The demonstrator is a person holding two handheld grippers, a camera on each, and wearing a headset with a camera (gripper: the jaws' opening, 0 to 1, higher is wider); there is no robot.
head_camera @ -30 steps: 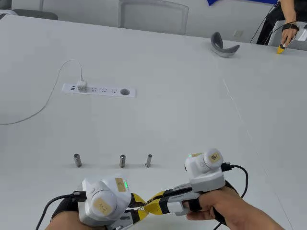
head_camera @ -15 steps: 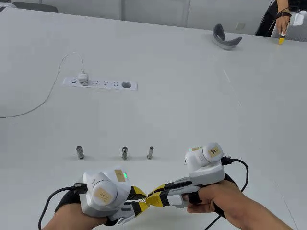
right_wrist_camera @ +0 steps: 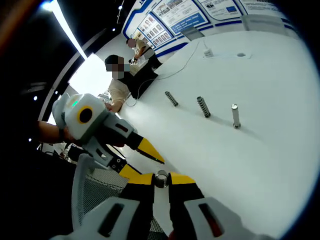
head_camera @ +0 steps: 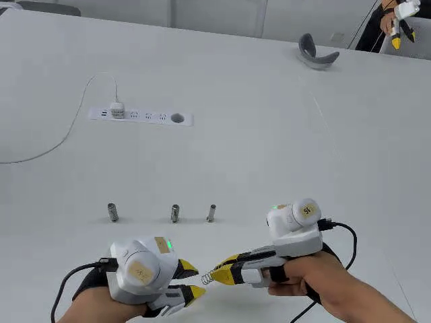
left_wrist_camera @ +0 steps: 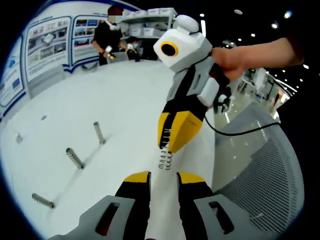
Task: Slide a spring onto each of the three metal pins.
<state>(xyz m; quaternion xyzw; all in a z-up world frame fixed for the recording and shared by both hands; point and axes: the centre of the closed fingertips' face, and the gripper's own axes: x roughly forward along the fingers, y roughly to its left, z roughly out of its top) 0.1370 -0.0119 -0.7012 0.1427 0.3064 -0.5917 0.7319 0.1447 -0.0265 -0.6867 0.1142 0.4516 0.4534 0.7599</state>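
1. My right tongs (head_camera: 221,275) pinch a spring (head_camera: 207,276) by one end, so most of its coil pokes out free toward my left tongs (head_camera: 194,280).
2. The left tongs are spread and hold nothing. Their tips sit just beside that free end, I judge to steady it.
3. On the worktop (head_camera: 269,134), the left pin (head_camera: 112,212) and middle pin (head_camera: 175,214) already wear springs.
4. The right pin (head_camera: 211,213) is bare, so I judge this spring belongs there. The spring hangs in the air, apart from the pins.
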